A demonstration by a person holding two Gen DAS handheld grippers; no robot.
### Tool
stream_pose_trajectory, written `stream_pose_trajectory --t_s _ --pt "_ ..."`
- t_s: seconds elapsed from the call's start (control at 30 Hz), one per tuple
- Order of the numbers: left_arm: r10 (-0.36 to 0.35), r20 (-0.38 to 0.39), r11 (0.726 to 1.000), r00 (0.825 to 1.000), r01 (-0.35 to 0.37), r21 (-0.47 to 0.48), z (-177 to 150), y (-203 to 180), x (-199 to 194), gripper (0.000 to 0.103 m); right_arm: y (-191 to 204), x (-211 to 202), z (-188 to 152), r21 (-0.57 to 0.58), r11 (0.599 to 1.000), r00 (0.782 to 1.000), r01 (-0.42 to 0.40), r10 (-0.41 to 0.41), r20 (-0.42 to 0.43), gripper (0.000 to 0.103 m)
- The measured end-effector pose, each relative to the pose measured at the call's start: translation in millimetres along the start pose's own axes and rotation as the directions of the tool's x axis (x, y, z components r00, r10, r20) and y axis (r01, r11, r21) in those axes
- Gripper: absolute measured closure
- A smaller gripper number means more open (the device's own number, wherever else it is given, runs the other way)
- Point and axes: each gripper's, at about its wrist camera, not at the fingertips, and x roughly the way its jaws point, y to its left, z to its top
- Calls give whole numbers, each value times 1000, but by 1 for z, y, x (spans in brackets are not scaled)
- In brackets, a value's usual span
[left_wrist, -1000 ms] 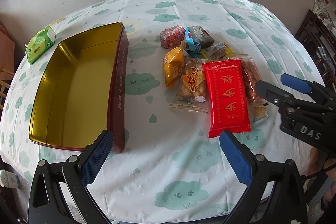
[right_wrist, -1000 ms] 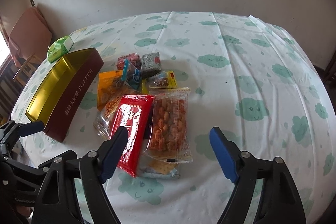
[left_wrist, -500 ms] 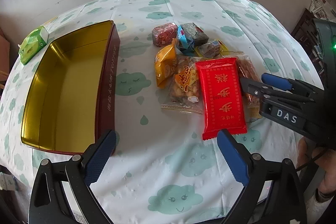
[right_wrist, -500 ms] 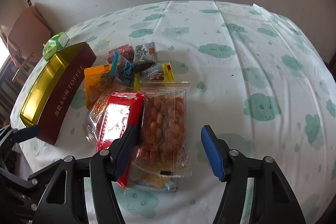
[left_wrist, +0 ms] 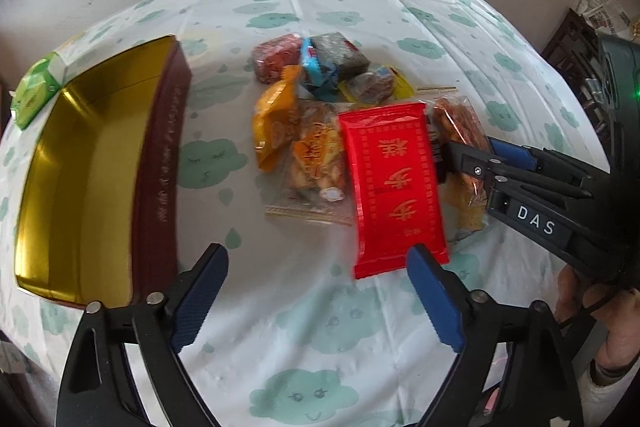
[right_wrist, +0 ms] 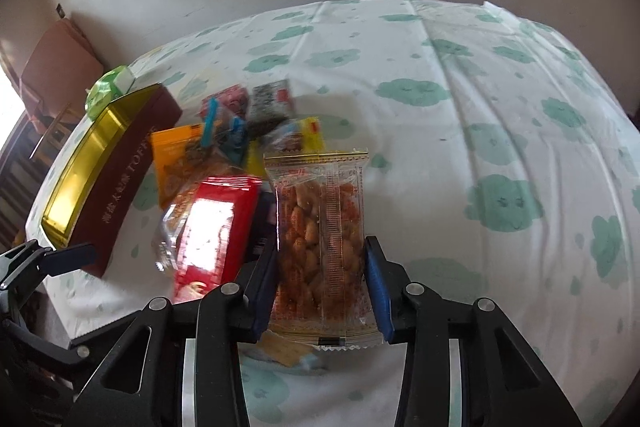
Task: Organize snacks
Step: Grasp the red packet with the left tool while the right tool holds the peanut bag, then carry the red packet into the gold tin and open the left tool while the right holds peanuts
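A pile of snacks lies mid-table. On it is a clear peanut packet (right_wrist: 320, 227), and my right gripper (right_wrist: 321, 243) is closing on it, both pads touching its long sides. The left wrist view shows that right gripper (left_wrist: 470, 151) reaching in from the right beside the red packet (left_wrist: 394, 183). My left gripper (left_wrist: 316, 255) hangs over bare tablecloth, jaws wide but closing. The red packet's near corner is beside its right fingertip, and nothing is between the pads. An open gold-lined toffee tin (left_wrist: 160, 147) stands to the left, empty.
An orange packet (left_wrist: 274, 127), a clear biscuit packet (left_wrist: 316, 159) and small pink (left_wrist: 278, 57), dark (left_wrist: 340, 53) and yellow (left_wrist: 376, 85) sweets fill the pile. A green tissue pack (left_wrist: 34, 91) lies behind the tin. A hand (left_wrist: 600, 311) holds the right gripper.
My right gripper has sunk onto the peanut packet and its jaws have narrowed from wide apart to touching its sides. My left gripper has drawn a little closer to the table, jaws slightly narrower.
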Motion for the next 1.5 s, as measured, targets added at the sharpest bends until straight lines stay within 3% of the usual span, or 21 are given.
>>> stream_pose_trajectory --t_s 0.2,0.4,0.6,0.8,0.87,1.0,1.5 --pt "-88 -17 996 996 88 3 6 -9 8 32 -28 -7 -7 20 994 994 108 -108 7 61" --pt "-168 -42 986 985 167 -30 17 -14 18 44 -57 -11 -16 81 989 992 124 -124 -6 61" --pt "-191 -59 981 980 188 -53 30 -19 30 44 -59 -13 -17 81 989 993 120 -120 3 61" --pt "-169 -65 985 983 167 -44 38 -25 36 46 -59 -14 -17 89 990 994 107 -108 8 61" --pt "-164 -68 986 984 162 -41 39 -27 38 55 -59 -14 -17 90 990 994 106 -107 11 61" --pt "-153 -73 988 986 151 -25 37 -28 38 62 -60 -14 -17 91 990 994 103 -105 13 61" --pt "-170 -92 985 981 169 -21 14 -18 20 63 -55 -11 -17 62 988 989 145 -145 4 61"
